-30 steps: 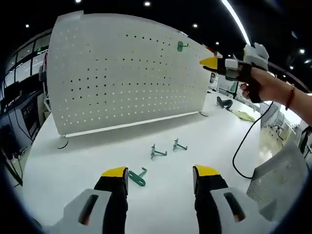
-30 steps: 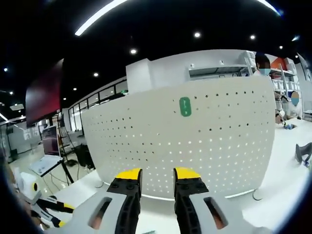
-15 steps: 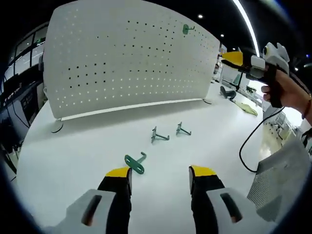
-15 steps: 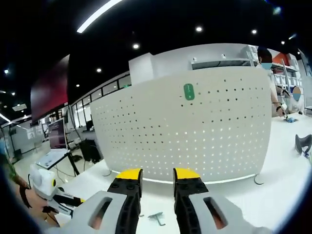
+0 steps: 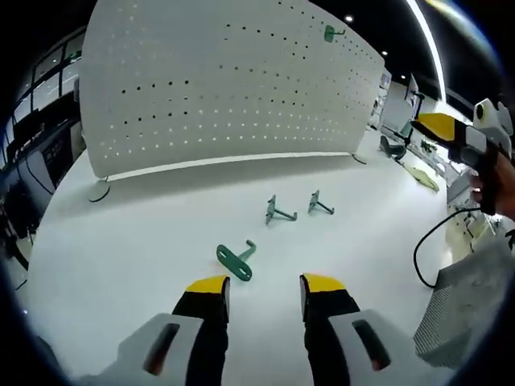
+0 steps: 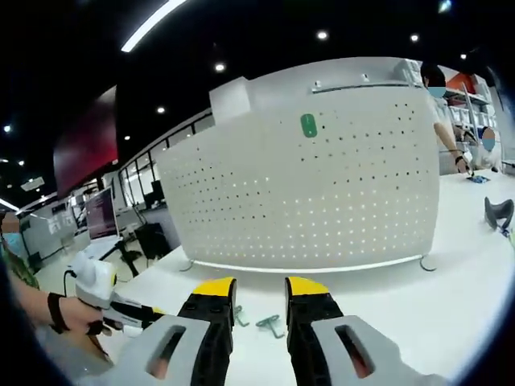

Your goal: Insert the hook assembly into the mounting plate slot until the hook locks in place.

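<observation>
A white pegboard [image 5: 225,88] stands upright on the white table [image 5: 121,241]. One green hook [image 5: 331,34] is mounted near its top right corner, and shows as a green plate [image 6: 308,125] in the right gripper view. A loose green hook [image 5: 236,260] lies flat just beyond my left gripper [image 5: 265,285], which is open and empty. Two grey-green hooks [image 5: 278,211] [image 5: 319,203] lie farther out. My right gripper [image 6: 259,288] is open and empty, with a hook [image 6: 269,323] on the table seen between its jaws. The right gripper [image 5: 430,126] hangs at the right, apart from the board.
A black object [image 5: 392,149] and yellowish cloth [image 5: 422,177] lie at the table's far right. A black cable [image 5: 430,241] hangs beside a grey mesh panel [image 5: 475,297]. People stand behind the board [image 6: 441,108]. The left gripper [image 6: 153,312] and its hand come in low left.
Both views have sunk toward the table. My left jaws have narrowed and come closer to the loose green hook. The right gripper has drawn back from the mounted hook.
</observation>
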Available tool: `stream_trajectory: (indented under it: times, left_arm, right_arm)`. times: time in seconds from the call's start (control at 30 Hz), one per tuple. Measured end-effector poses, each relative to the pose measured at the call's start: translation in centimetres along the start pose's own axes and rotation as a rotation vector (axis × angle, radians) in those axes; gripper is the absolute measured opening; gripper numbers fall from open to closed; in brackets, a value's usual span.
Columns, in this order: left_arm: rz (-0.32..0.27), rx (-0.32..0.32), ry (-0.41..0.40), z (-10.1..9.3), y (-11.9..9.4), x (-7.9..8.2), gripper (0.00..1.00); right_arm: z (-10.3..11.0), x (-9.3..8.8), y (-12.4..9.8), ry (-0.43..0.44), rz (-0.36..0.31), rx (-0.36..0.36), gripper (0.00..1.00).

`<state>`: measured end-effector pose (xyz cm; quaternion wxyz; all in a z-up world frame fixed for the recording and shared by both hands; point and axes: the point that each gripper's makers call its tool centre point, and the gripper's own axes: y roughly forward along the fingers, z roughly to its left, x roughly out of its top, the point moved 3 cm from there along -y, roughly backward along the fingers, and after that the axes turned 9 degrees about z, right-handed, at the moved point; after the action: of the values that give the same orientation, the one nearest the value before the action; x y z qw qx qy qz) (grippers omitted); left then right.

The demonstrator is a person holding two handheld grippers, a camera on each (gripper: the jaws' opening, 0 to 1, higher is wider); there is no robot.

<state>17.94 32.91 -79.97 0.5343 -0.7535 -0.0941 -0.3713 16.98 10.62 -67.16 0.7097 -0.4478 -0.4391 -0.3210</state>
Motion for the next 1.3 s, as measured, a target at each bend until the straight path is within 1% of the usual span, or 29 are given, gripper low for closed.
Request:
stream_trajectory:
  times: [0.03, 0.1, 0.17, 0.27, 0.37, 0.4, 0.5, 0.57, 0.67, 0.73, 0.87, 0.9, 1.0, 1.1, 1.2, 1.3]
  left_arm:
    - [0.004, 0.007, 0.009, 0.1, 0.2, 0.0, 0.35]
    - [0.021, 0.005, 0.002, 0.1, 0.5, -0.1, 0.33]
    - [0.024, 0.015, 0.001, 0.2, 0.6, -0.1, 0.32]
    - [0.039, 0.02, 0.013, 0.3, 1.1, 0.0, 0.31]
    - [0.054, 0.023, 0.006, 0.6, 1.4, 0.1, 0.29]
    - [0.052, 0.024, 0.003, 0.7, 1.5, 0.1, 0.29]
    - [0.066, 0.032, -0.006, 0.9, 2.0, 0.2, 0.27]
    - [0.083, 0.032, -0.024, 0.9, 2.2, 0.0, 0.27]
    - [0.081, 0.04, -0.049, 1.1, 2.4, 0.2, 0.25]
    - [0.09, 0.044, -0.056, 1.1, 2.7, 0.2, 0.24]
    - [0.098, 0.054, -0.057, 1.3, 2.9, 0.2, 0.23]
    - [0.097, 0.054, -0.059, 1.4, 3.0, 0.2, 0.22]
    - [0.1, 0.064, -0.069, 1.9, 3.3, 0.1, 0.22]
    - [0.101, 0.064, -0.069, 2.1, 3.3, 0.1, 0.17]
    - [0.093, 0.073, -0.05, 2.2, 3.3, 0.2, 0.12]
    - [0.092, 0.076, -0.045, 2.3, 3.3, 0.2, 0.11]
  right_arm:
    - [0.0, -0.3, -0.2, 0.011, 0.002, 0.0, 0.24]
    - [0.1, -0.7, -0.6, 0.016, 0.006, -0.005, 0.24]
    - [0.1, -1.1, -0.9, 0.03, 0.011, -0.011, 0.24]
    - [0.5, -1.7, -1.3, 0.03, 0.022, -0.007, 0.24]
    - [0.6, -2.0, -1.5, 0.043, 0.028, -0.005, 0.24]
    - [0.6, -2.1, -1.5, 0.072, 0.024, 0.0, 0.24]
    - [0.9, -2.1, -1.6, 0.061, 0.018, 0.0, 0.23]
    - [1.0, -2.2, -1.5, 0.072, 0.025, 0.008, 0.24]
    - [1.3, -2.2, -1.4, 0.06, 0.02, 0.012, 0.24]
    - [1.5, -2.3, -1.4, 0.067, 0.027, 0.02, 0.24]
    - [1.7, -2.7, -1.3, 0.064, 0.03, 0.023, 0.23]
    - [1.8, -2.8, -1.2, 0.049, 0.032, 0.02, 0.22]
    - [2.0, -2.8, -1.1, 0.056, 0.036, 0.029, 0.22]
    - [2.1, -2.7, -1.0, 0.051, 0.031, 0.029, 0.22]
    - [2.2, -2.6, -0.8, 0.056, 0.03, 0.032, 0.22]
    - [2.5, -2.7, -0.6, 0.049, 0.035, 0.042, 0.22]
